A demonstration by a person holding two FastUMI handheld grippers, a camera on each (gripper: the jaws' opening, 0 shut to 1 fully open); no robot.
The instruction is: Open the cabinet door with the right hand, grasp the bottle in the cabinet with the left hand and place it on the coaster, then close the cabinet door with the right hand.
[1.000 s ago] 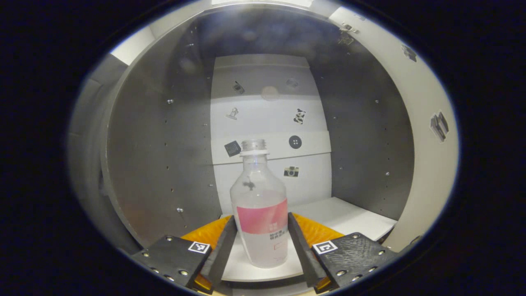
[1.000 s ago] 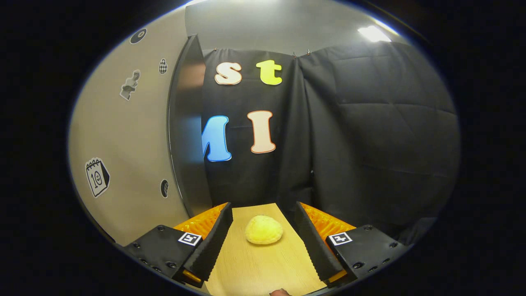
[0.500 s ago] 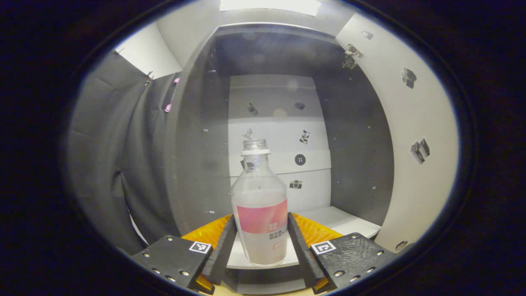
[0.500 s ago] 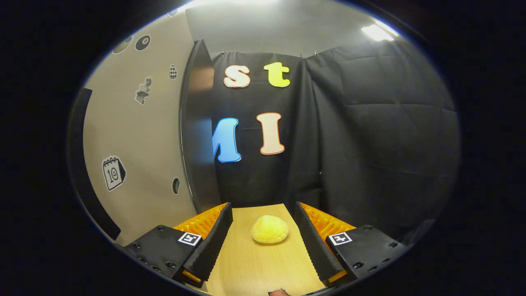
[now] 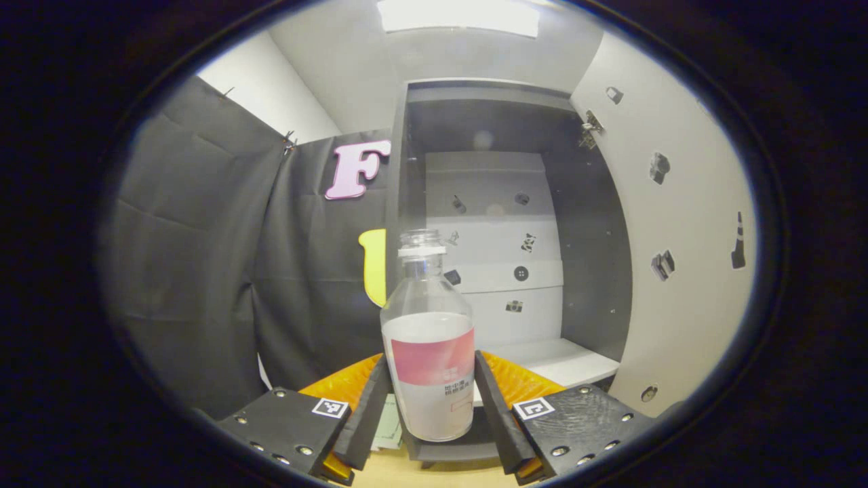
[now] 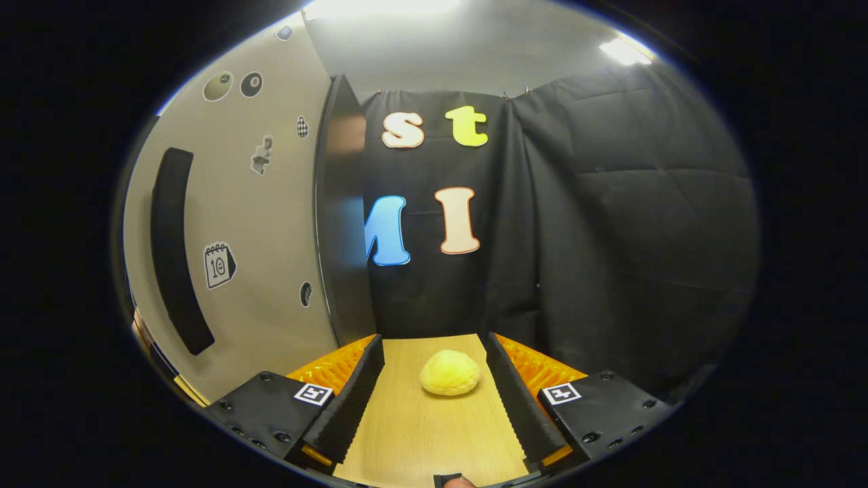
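A clear bottle (image 5: 426, 298) with a pink label and no cap stands upright between my left gripper's (image 5: 431, 358) fingers, which press on its label from both sides. It is held in front of the open dark cabinet (image 5: 583, 271), outside its white shelf (image 5: 556, 359). The pale inner face of the cabinet door (image 5: 678, 237) swings out on the right. In the right gripper view my right gripper (image 6: 432, 339) is open over a wooden table (image 6: 420, 434), with nothing between its fingers. The door's outer face (image 6: 271, 224) with its long dark handle (image 6: 178, 251) stands to its left.
A yellow round lump (image 6: 449, 373) lies on the table just ahead of the right fingers. Black cloth walls close the booth behind the table and left of the cabinet. A pale flat piece (image 5: 388, 423) lies on the table below the left finger.
My left gripper has drawn back out of the cabinet with the bottle in it. The right gripper has backed away from the door, so the handle now shows.
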